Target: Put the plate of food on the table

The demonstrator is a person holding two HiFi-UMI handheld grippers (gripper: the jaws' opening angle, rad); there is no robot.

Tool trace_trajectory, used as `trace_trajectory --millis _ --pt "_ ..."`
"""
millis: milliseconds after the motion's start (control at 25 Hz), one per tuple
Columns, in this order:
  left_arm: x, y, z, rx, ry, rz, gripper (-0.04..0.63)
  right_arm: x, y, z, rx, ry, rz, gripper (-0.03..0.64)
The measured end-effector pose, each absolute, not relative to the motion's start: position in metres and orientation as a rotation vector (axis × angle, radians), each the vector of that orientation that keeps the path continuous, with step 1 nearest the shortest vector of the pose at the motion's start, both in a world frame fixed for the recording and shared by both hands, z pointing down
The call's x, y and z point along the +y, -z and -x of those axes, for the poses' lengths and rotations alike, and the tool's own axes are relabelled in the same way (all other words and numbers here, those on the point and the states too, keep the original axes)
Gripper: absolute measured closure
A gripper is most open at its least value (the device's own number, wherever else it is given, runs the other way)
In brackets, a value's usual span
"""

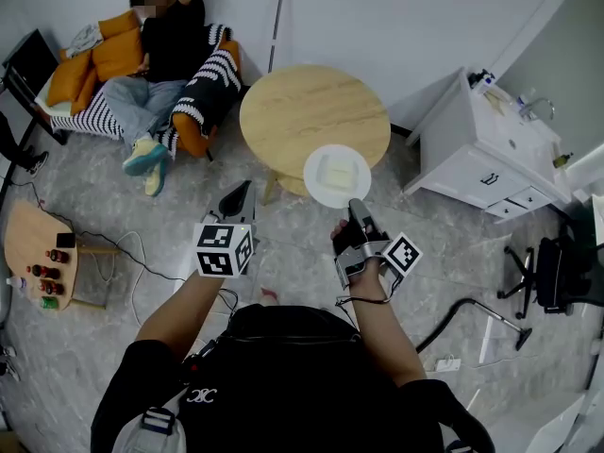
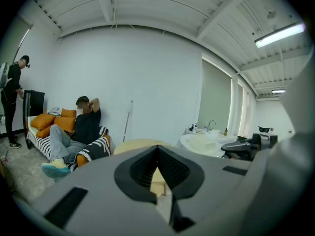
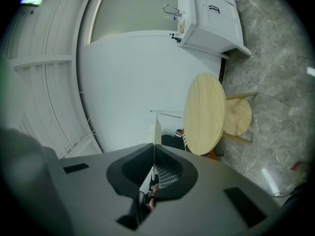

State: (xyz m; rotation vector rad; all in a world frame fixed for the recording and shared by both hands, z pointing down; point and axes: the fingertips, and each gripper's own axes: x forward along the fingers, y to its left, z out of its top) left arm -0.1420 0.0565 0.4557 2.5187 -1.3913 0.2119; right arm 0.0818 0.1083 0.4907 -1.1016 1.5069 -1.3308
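In the head view a white plate [image 1: 337, 175] carrying a pale square of food [image 1: 337, 172] hangs over the near edge of the round wooden table [image 1: 302, 111]. My right gripper [image 1: 358, 209] is shut on the plate's near rim. The right gripper view shows the plate [image 3: 156, 124] edge-on as a thin line between the closed jaws, with the table [image 3: 204, 113] beyond. My left gripper [image 1: 237, 197] is shut on nothing, left of the plate and apart from it. From the left gripper view the plate [image 2: 199, 142] floats at the right, in front of the table [image 2: 138, 145].
A person sits on a striped sofa [image 1: 203, 88] with orange cushions [image 1: 94, 59] at the back left. At the right stands a white sink cabinet [image 1: 486, 149], and an office chair [image 1: 547, 272] is nearer. A small side table [image 1: 38, 243] holds bottles. Cables [image 1: 123, 253] cross the floor.
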Motion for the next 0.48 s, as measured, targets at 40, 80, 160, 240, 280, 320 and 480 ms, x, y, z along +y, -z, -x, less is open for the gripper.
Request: trace_trajectory --millis 40,80,160,240,280,320,480 --pt "0.056 -0.457 0.146 -1.383 -0.217 -2.524 0.594 0.109 -0.492 -0.078 1.501 1.329 1.106 0.600" --pt "0.056 -0.458 0.149 -1.373 -0.223 -2.530 0.594 0.110 -0.493 -0.075 1.493 1.325 1.110 0.600" --pt "0.055 -0.459 0.157 -1.354 -0.233 -2.545 0.594 0.112 -0.495 -0.069 1.477 1.313 1.119 0.600" --pt "0.052 -0.459 0.162 -1.340 -0.239 -2.555 0.594 0.112 -0.496 -0.065 1.456 1.305 1.117 0.600" --pt "0.051 -0.459 0.164 -1.333 -0.243 -2.559 0.594 0.112 -0.497 -0.065 1.445 1.306 1.115 0.600" --pt "0.050 -0.460 0.166 -1.327 -0.249 -2.560 0.594 0.113 -0.498 -0.065 1.435 1.307 1.117 0.600" --pt "0.043 -0.466 0.172 -1.312 -0.269 -2.540 0.594 0.114 -0.501 -0.067 1.416 1.298 1.137 0.600"
